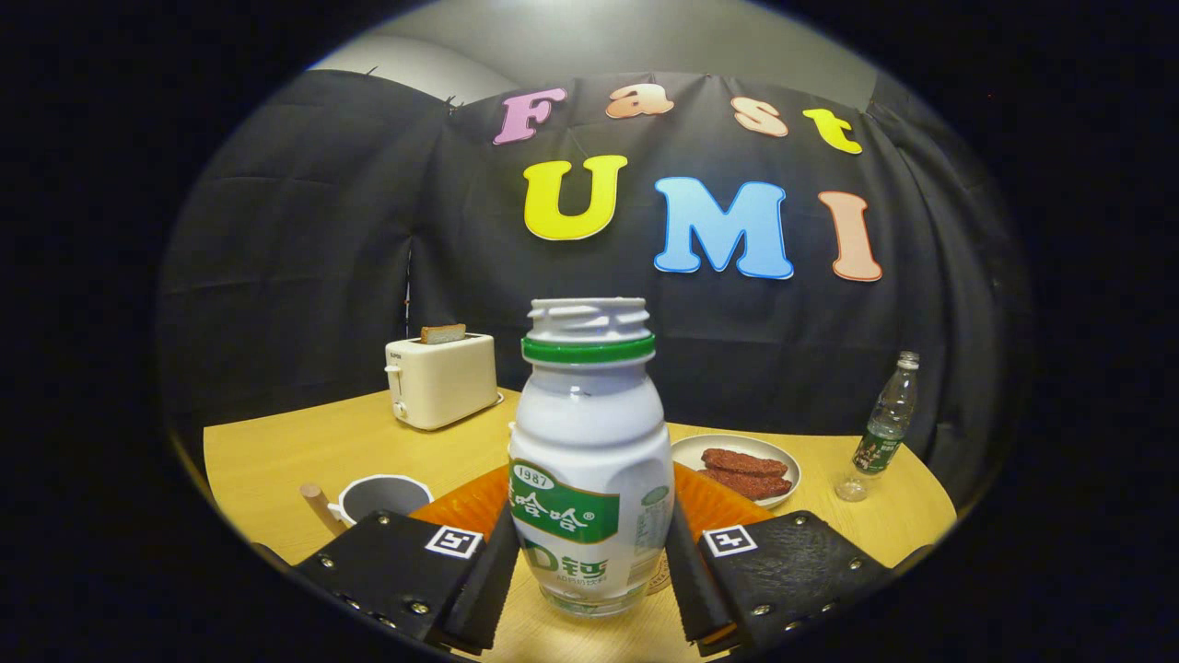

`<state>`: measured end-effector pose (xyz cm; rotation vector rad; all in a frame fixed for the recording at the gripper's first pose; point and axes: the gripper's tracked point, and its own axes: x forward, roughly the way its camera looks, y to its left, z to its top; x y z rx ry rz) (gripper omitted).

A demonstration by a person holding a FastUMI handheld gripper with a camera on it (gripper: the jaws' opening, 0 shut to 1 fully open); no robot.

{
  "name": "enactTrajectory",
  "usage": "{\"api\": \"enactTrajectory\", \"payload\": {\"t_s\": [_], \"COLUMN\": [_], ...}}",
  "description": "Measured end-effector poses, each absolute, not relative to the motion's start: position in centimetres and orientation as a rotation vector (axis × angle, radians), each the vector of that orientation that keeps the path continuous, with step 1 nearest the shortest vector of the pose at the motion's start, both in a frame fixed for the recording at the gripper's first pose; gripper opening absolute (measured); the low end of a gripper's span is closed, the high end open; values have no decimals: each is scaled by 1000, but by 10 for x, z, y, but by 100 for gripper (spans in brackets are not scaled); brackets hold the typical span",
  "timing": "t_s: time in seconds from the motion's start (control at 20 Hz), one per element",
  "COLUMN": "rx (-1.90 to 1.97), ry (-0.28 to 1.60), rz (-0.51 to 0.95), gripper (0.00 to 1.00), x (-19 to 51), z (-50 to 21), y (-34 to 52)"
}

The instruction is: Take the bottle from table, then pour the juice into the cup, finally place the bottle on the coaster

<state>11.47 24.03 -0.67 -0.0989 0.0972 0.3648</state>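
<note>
A white juice bottle [589,460] with a green neck ring and green label stands upright between my two black fingers, its cap off. My gripper [589,562] is shut on the bottle, both pads pressing its lower sides. Its base sits at or just above the wooden table [276,451]. An orange ribbed coaster [465,506] lies right behind the bottle, partly hidden by it. The white cup [382,497] with a dark inside and a wooden handle sits beyond my left finger, left of the coaster.
A cream toaster [440,379] with a slice of bread stands at the back left. A white plate with sausages [741,470] lies to the right behind the coaster. A clear water bottle [886,419] stands far right, its loose cap [851,488] beside it.
</note>
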Motion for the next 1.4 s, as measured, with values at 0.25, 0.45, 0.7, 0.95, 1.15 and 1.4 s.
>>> {"api": "enactTrajectory", "payload": {"t_s": [0.25,0.45,0.7,0.95,1.15,1.4], "rx": [-101,-58,-78,-79,-30,-36], "ry": [100,106,127,136,150,152], "rz": [342,335,317,312,311,321], "gripper": [72,73,73,72,73,73], "x": [130,144,159,173,183,188], "z": [-10,-17,-31,-41,-50,-58], "y": [233,233,231,225,220,222]}}
